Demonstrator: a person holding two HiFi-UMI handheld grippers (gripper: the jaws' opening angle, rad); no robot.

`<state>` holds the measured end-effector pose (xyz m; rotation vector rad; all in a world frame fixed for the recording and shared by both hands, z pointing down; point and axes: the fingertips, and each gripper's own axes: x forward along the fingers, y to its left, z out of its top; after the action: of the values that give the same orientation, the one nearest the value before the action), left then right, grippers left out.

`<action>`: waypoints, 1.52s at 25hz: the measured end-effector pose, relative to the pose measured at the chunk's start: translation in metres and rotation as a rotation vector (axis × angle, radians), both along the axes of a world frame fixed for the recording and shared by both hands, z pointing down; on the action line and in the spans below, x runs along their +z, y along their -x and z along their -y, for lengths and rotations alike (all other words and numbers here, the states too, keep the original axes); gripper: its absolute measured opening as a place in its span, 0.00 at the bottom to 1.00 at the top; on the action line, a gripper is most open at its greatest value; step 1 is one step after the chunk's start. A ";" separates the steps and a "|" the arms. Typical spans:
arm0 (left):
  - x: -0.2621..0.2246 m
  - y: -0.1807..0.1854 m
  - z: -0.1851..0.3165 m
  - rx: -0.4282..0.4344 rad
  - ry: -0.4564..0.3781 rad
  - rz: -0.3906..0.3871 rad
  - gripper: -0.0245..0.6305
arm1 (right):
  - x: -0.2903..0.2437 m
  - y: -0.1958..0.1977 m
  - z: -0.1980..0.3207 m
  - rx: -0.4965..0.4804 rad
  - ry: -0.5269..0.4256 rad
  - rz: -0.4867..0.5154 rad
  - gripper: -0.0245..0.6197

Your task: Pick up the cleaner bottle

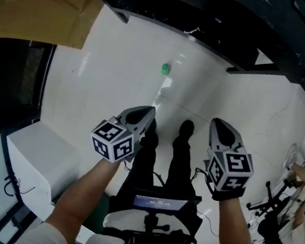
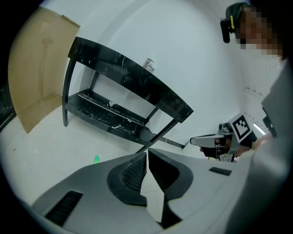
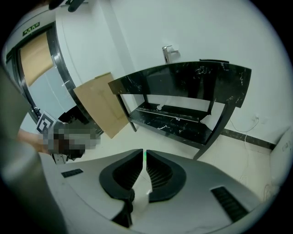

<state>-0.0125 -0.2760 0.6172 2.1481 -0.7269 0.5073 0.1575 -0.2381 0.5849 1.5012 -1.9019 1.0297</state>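
Note:
The cleaner bottle (image 1: pixel 165 68) is a small green shape standing on the white floor, well ahead of both grippers. From the left gripper view the green bottle (image 2: pixel 96 159) sits left of the jaws. In the right gripper view only a green sliver of the bottle (image 3: pixel 144 156) shows just past the tips. My left gripper (image 1: pixel 149 111) is held over the floor, its jaws shut with nothing between them (image 2: pixel 147 153). To its right, my right gripper (image 1: pixel 217 122) hangs at about the same height, its jaws nearly touching and empty (image 3: pixel 144 153). Neither gripper touches the bottle.
A black marble counter (image 1: pixel 222 23) with a lower shelf (image 3: pixel 183 123) and a tap (image 3: pixel 166 53) stands beyond the bottle. A cardboard sheet (image 1: pixel 40 4) leans at far left. A white box (image 1: pixel 40 161) sits at left. The person's legs (image 1: pixel 164 163) and an office chair (image 1: pixel 273 207) are nearby.

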 end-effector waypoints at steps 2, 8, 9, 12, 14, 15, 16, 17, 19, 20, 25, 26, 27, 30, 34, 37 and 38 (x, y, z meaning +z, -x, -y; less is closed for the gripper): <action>0.014 0.001 0.004 0.001 -0.002 0.017 0.05 | 0.011 0.000 0.002 -0.005 0.005 -0.003 0.07; 0.069 0.009 0.009 0.002 0.019 0.079 0.05 | 0.056 0.001 0.003 -0.025 0.045 -0.008 0.07; 0.080 0.009 0.010 0.004 0.021 0.088 0.05 | 0.064 0.002 0.005 -0.027 0.049 -0.008 0.07; 0.112 0.011 0.013 0.012 0.034 0.113 0.05 | 0.085 0.006 0.009 -0.036 0.059 -0.003 0.07; 0.134 0.011 0.013 0.021 0.046 0.124 0.04 | 0.101 0.010 0.011 -0.044 0.069 0.007 0.07; 0.145 0.010 0.013 0.027 0.052 0.131 0.04 | 0.108 0.013 0.011 -0.048 0.074 0.012 0.07; 0.156 0.008 0.014 0.033 0.056 0.138 0.04 | 0.115 0.015 0.011 -0.053 0.080 0.018 0.07; 0.166 0.006 0.015 0.037 0.059 0.145 0.04 | 0.123 0.017 0.012 -0.058 0.085 0.022 0.07; 0.187 0.003 0.019 0.040 0.064 0.156 0.04 | 0.137 0.020 0.013 -0.068 0.093 0.029 0.07; 0.198 0.001 0.022 0.039 0.068 0.160 0.04 | 0.144 0.020 0.014 -0.072 0.098 0.031 0.07; 0.256 -0.001 0.039 0.023 0.081 0.195 0.04 | 0.183 0.022 0.014 -0.079 0.131 0.039 0.07; 0.268 -0.001 0.043 0.020 0.080 0.203 0.04 | 0.192 0.022 0.014 -0.082 0.139 0.040 0.07; 0.280 -0.001 0.047 0.017 0.080 0.210 0.04 | 0.200 0.022 0.014 -0.084 0.145 0.040 0.07; 0.313 0.001 0.053 0.011 0.084 0.230 0.04 | 0.220 0.023 0.011 -0.092 0.165 0.039 0.07; 0.343 0.009 0.057 -0.003 0.095 0.252 0.05 | 0.237 0.026 0.010 -0.101 0.174 0.040 0.07; 0.359 0.012 0.058 -0.012 0.115 0.255 0.09 | 0.243 0.030 0.012 -0.103 0.175 0.044 0.07; 0.364 0.012 0.060 -0.014 0.117 0.258 0.12 | 0.245 0.031 0.013 -0.104 0.175 0.045 0.07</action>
<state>-0.0249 -0.3361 0.9810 1.9883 -0.8306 0.8094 0.1264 -0.2513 0.8302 1.2782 -1.8472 1.1580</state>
